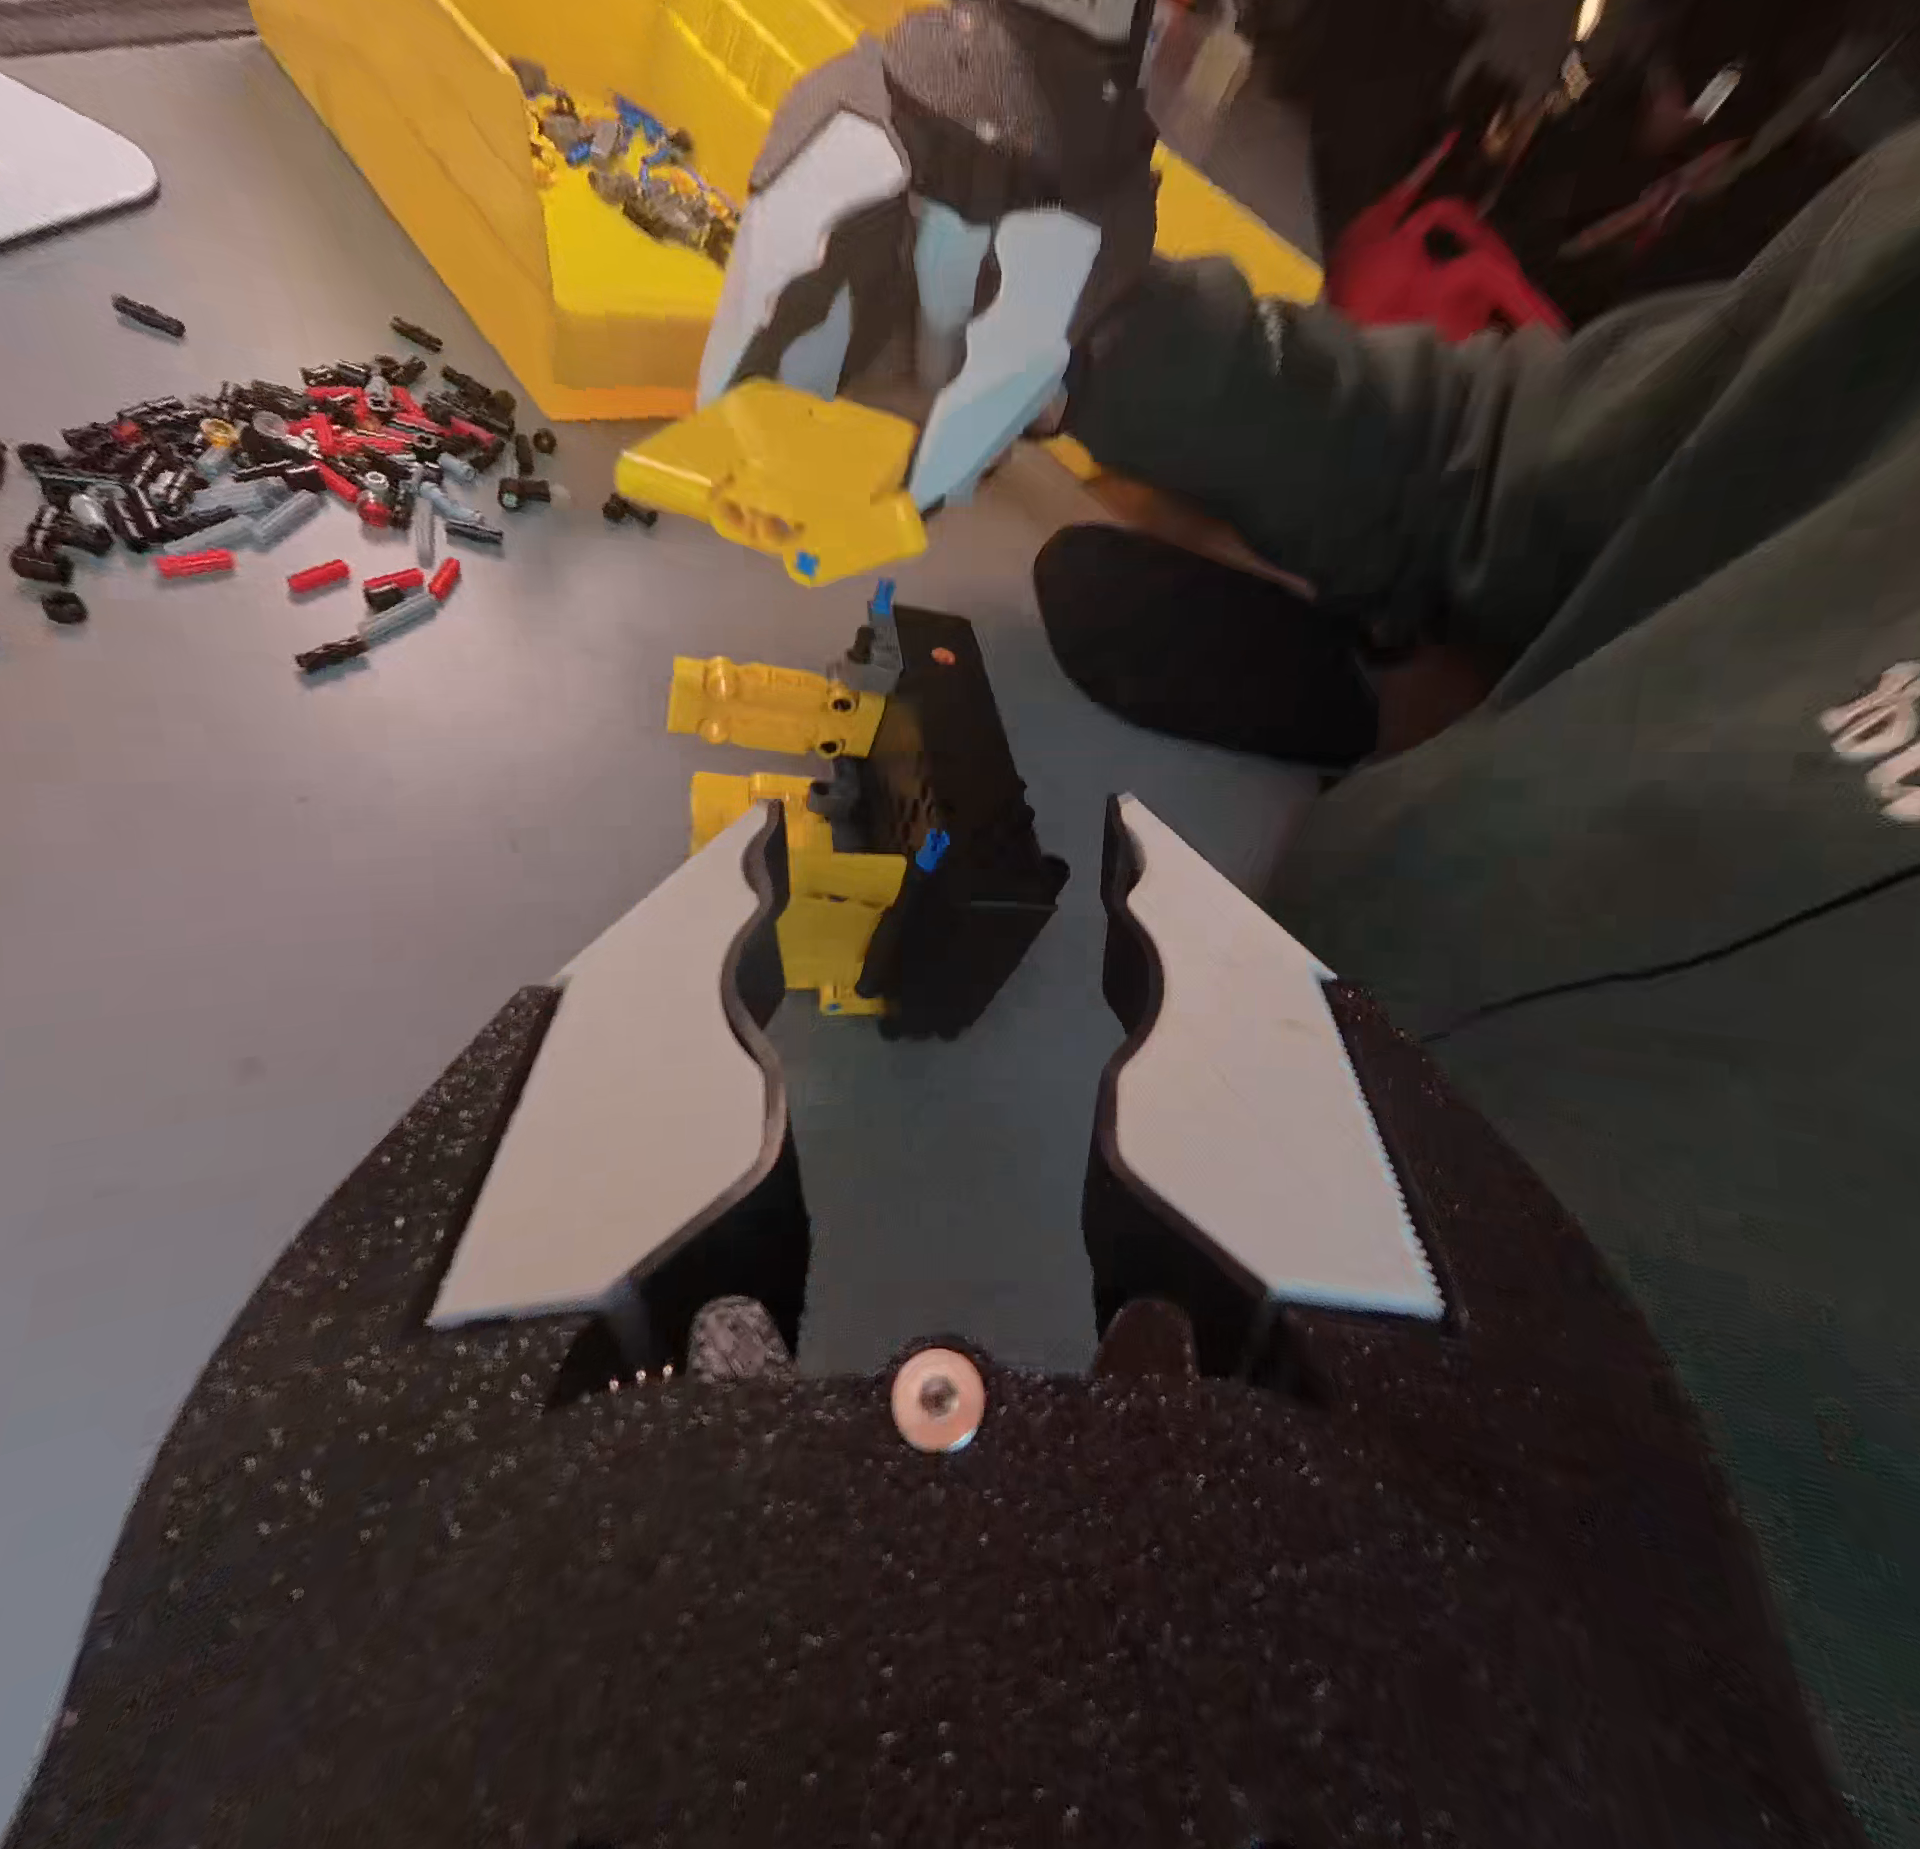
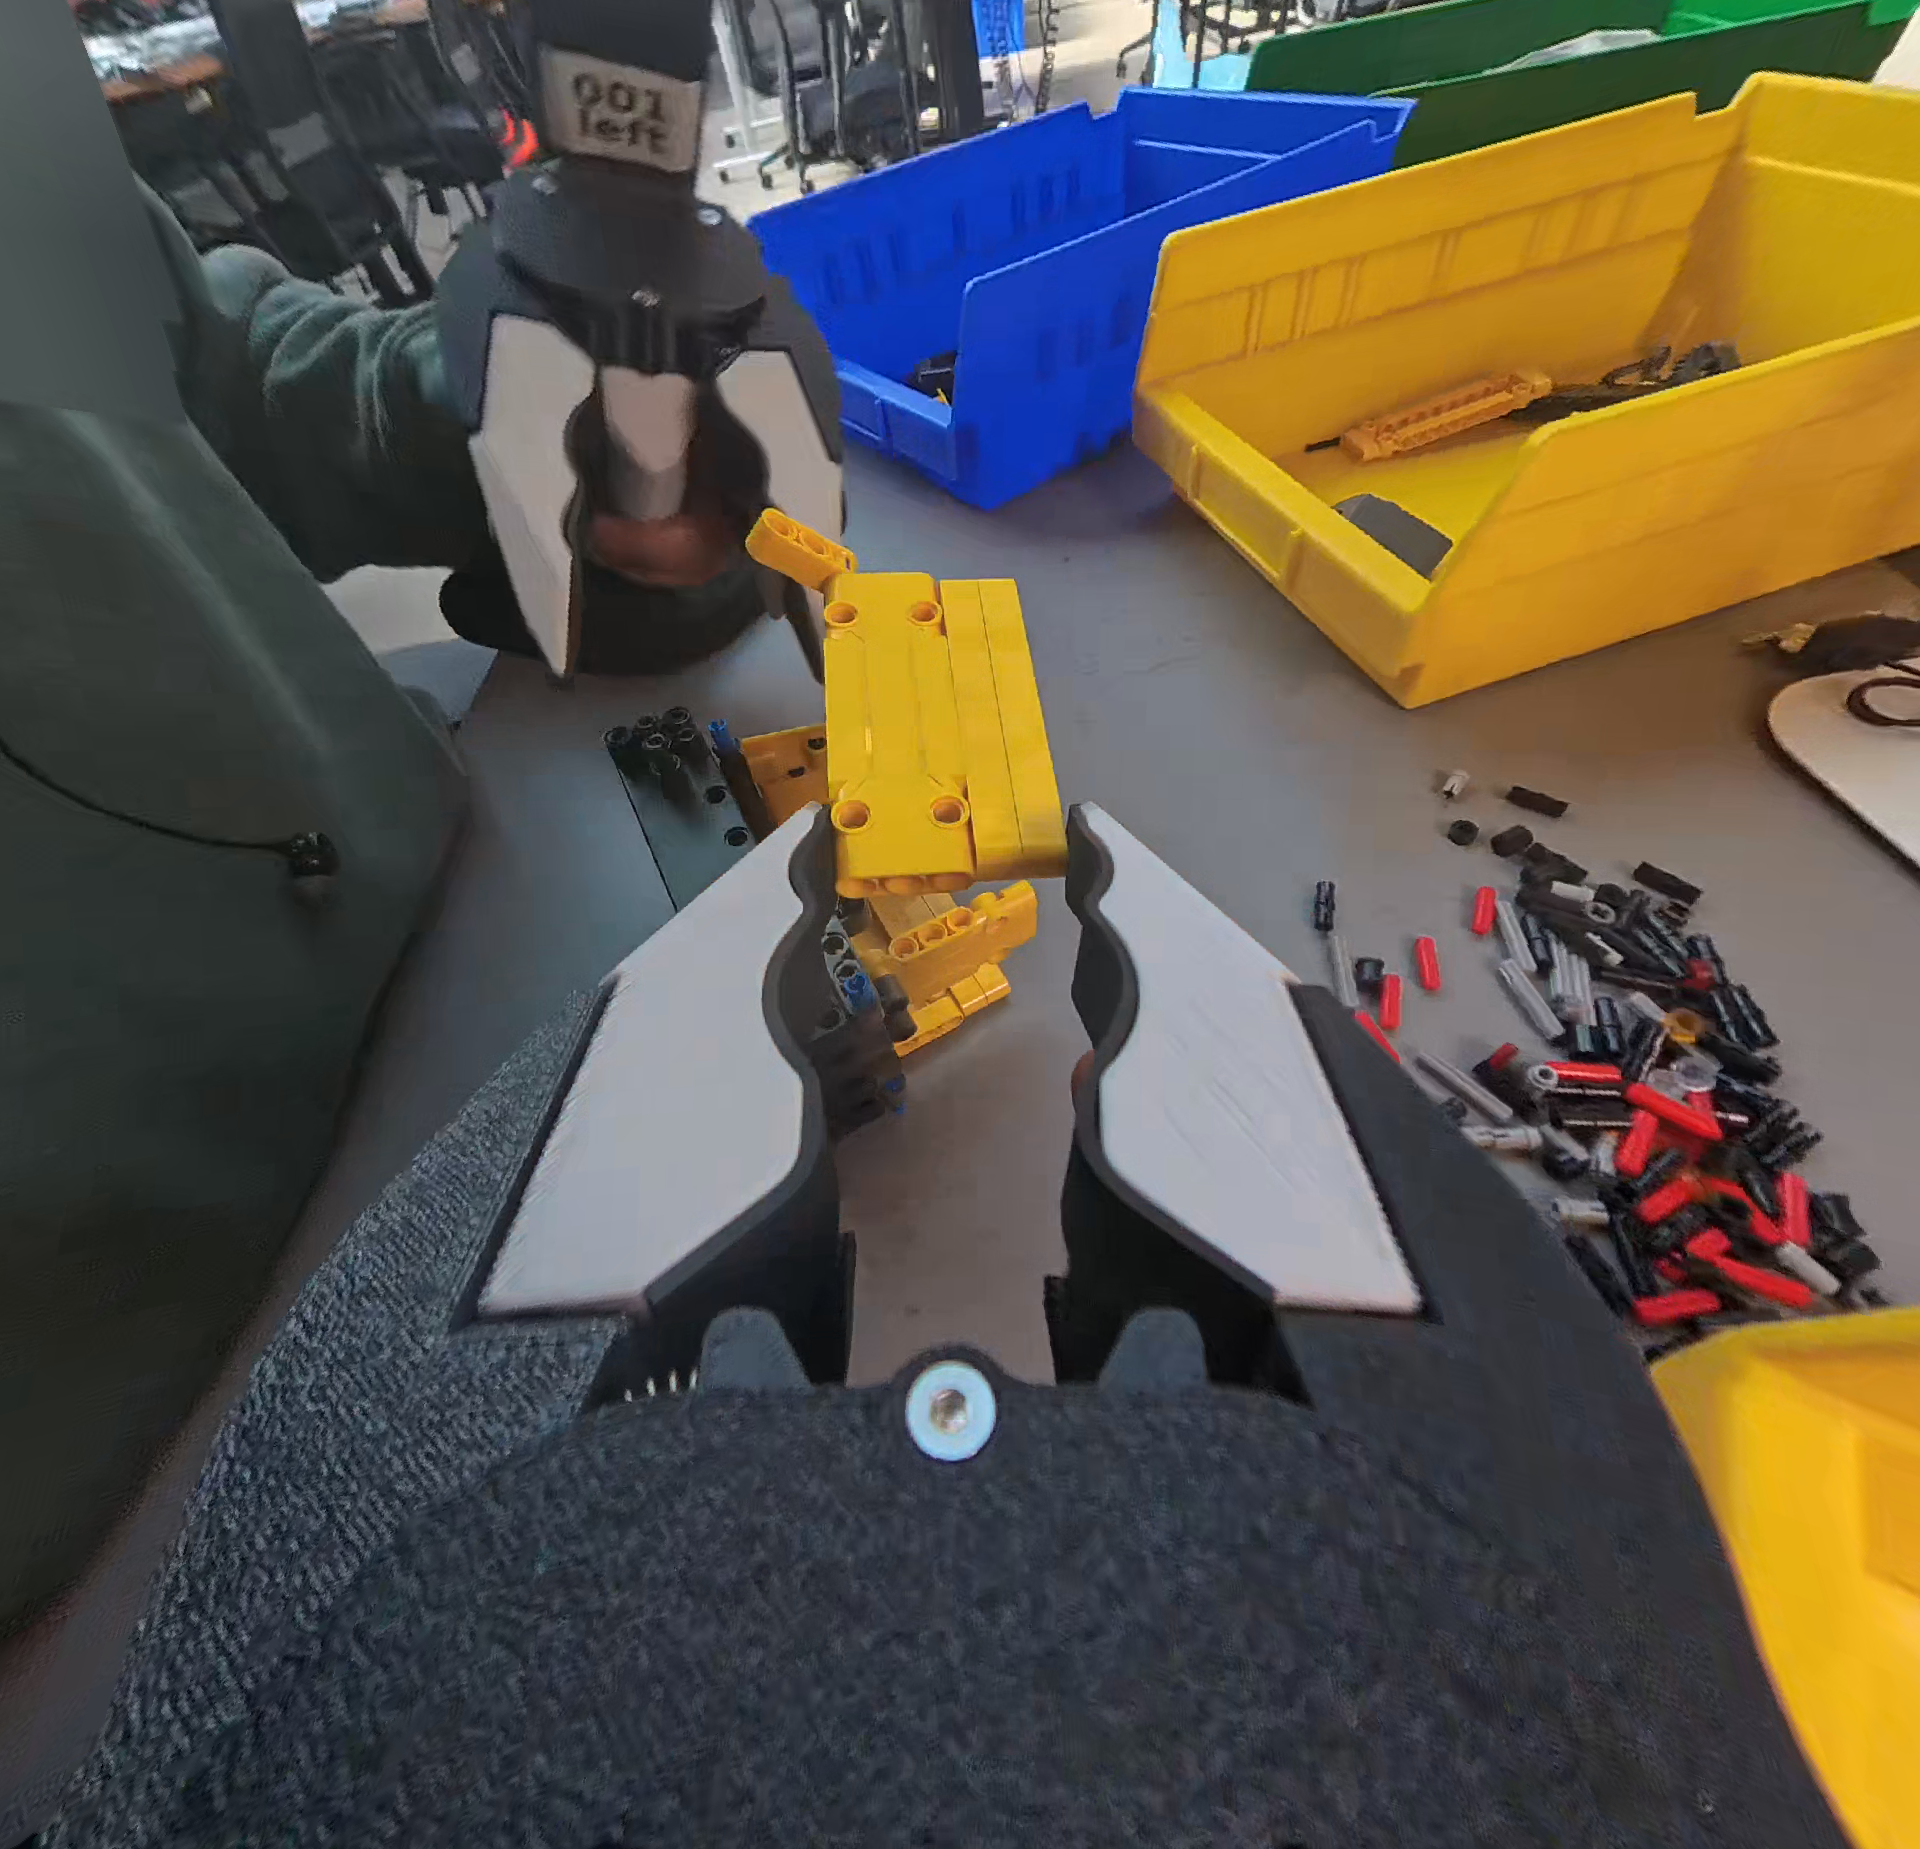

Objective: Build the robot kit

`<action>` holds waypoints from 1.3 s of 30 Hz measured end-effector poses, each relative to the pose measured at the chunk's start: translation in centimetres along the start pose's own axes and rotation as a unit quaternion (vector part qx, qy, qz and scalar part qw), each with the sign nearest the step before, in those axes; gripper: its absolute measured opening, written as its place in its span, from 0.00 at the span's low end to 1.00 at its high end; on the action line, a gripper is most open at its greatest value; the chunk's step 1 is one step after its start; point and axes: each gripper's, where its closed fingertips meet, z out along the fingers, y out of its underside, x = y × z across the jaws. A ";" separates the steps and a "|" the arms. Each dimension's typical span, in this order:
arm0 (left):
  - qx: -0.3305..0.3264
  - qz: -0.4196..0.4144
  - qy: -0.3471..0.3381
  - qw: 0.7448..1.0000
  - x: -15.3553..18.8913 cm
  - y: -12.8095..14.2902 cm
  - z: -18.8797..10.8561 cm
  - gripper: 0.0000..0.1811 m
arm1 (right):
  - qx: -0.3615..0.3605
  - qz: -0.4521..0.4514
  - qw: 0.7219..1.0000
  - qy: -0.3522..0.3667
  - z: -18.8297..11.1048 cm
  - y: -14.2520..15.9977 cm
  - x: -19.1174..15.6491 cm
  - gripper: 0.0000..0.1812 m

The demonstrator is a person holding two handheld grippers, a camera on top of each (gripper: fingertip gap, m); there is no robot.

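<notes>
- My right gripper [image 2: 948, 843] is clamped on a yellow panel [image 2: 930, 729], fingers pressed to its two sides, holding it lifted above the grey table [image 2: 1195, 656].
- My left gripper [image 1: 940, 812] has its fingers apart, gripping nothing, with the near end of the black-and-yellow assembly [image 1: 914, 823] between them.
- Loose pins [image 2: 1662, 1093] lie piled on the table, near the yellow bin [image 2: 1558, 511].

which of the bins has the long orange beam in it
The yellow bin right of the blue bin; the orange beam lies inside it. The blue one shows only dark bits.
</notes>
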 end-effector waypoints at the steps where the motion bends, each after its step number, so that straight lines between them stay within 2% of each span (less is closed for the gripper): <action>1: -0.012 0.037 -0.020 0.999 0.4 0.6 0.5 0.31 | 0.004 0.009 1.000 0.009 -0.2 0.1 0.1 0.24; 5: -0.066 0.190 -0.102 0.974 0.1 2.1 2.4 0.25 | 0.003 0.015 0.999 0.045 -0.7 0.6 0.8 0.24; 7: -0.086 0.240 -0.118 0.960 -0.3 2.4 3.0 0.21 | 0.011 0.023 0.999 0.047 -0.9 0.4 0.7 0.24; 9: -0.098 0.253 -0.109 0.956 -0.3 2.3 3.1 0.20 | 0.012 0.024 0.999 0.040 -1.0 0.3 0.2 0.24; 13: -0.103 0.269 -0.044 0.957 0.2 3.1 1.9 0.19 | -0.006 0.007 1.000 0.021 -0.8 0.9 -2.0 0.24; 18: -0.089 0.269 0.031 0.959 1.4 3.8 0.4 0.19 | -0.012 0.008 1.000 -0.005 1.1 1.4 -4.9 0.24; 22: 0.000 0.172 0.107 0.979 2.5 0.7 -2.1 0.26 | -0.027 -0.002 1.000 -0.001 2.5 1.9 -5.0 0.24; 25: 0.029 0.090 0.091 0.991 0.2 -1.3 -3.0 0.27 | -0.046 -0.024 0.999 -0.004 3.2 2.3 -5.0 0.24; 27: 0.023 0.046 0.099 0.994 -0.4 -1.7 -2.5 0.30 | -0.058 -0.038 0.998 -0.009 3.6 2.4 -5.1 0.24; 31: -0.054 0.082 0.115 0.988 -0.2 0.2 -1.1 0.33 | -0.071 -0.056 0.996 -0.015 3.6 2.7 -5.4 0.24; 34: -0.057 0.093 0.133 0.985 0.5 0.4 -1.0 0.29 | -0.074 -0.065 0.995 -0.009 3.6 2.9 -5.8 0.24; 39: -0.060 0.131 0.103 0.984 0.6 -0.1 -1.1 0.29 | -0.067 -0.066 0.996 0.008 3.6 3.1 -5.3 0.24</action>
